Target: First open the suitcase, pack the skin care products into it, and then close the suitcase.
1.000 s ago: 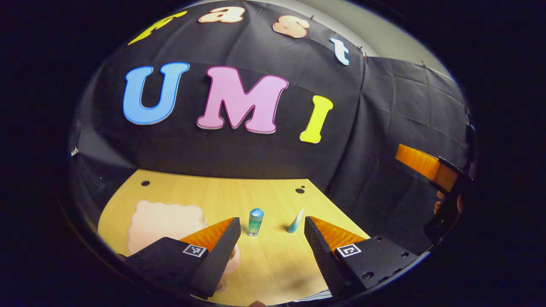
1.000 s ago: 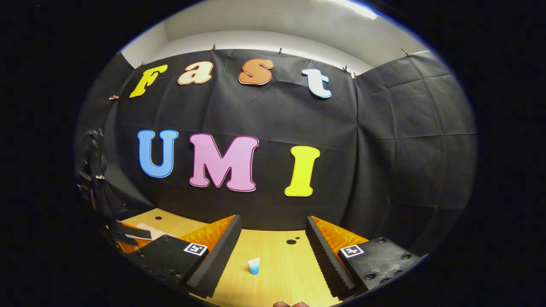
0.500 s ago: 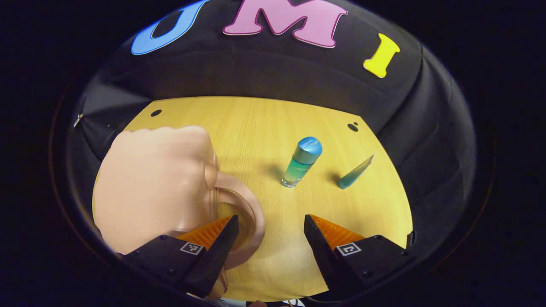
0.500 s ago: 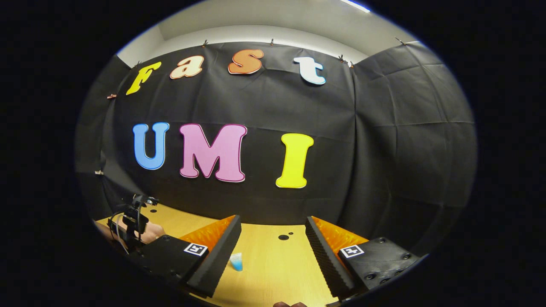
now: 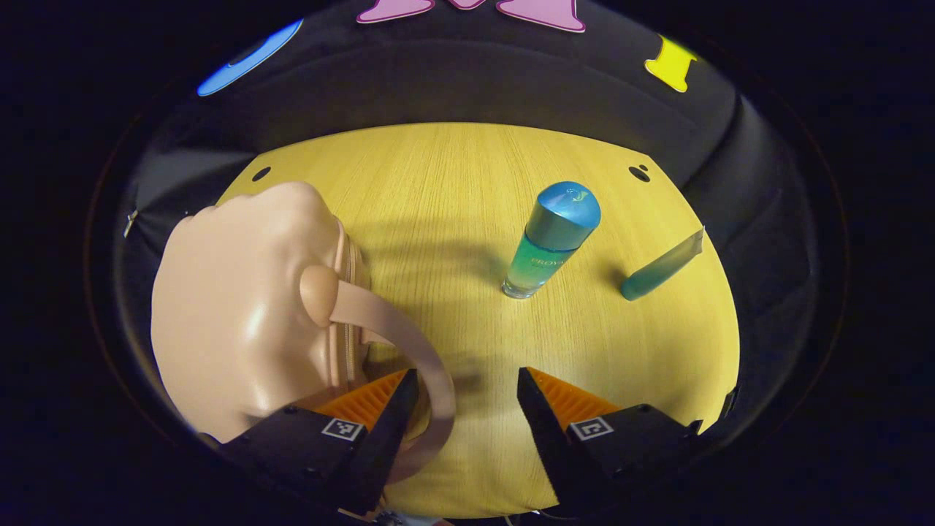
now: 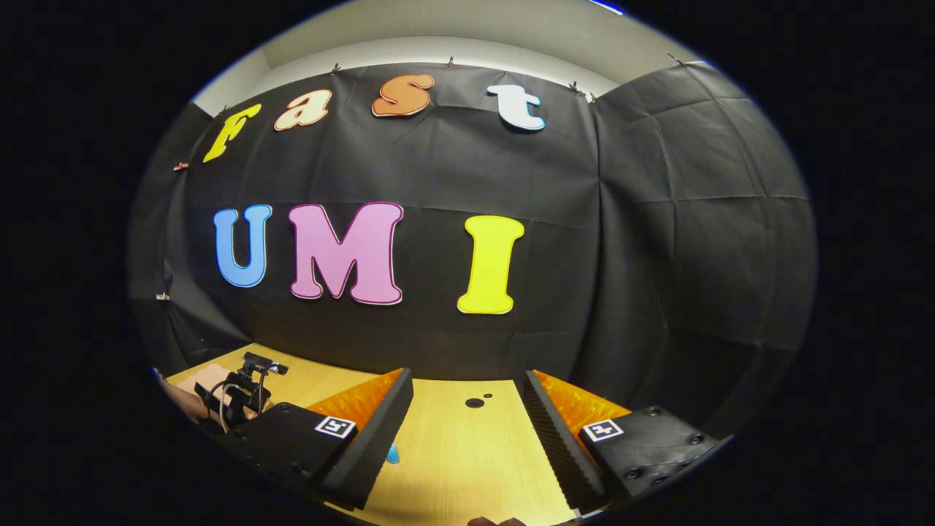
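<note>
Left tongs (image 5: 466, 409) hang released over the wooden surface (image 5: 453, 183), one finger just beside the handle (image 5: 409, 351) of the closed suitcase (image 5: 234, 307). Bottle (image 5: 551, 237) and tube (image 5: 661, 267) stand well apart from it. Right tongs (image 6: 467, 424) gape, grasping nothing.

Your left gripper (image 5: 466, 409) tilts downward, fingers (image 5: 387, 424) spread apart; your right gripper (image 6: 467, 431) sits level, fingers equally apart.

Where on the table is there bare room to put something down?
The wooden table is bare behind the suitcase and bottle, and in front of the bottle and tube. Crowded: the left gripper by the suitcase handle.
</note>
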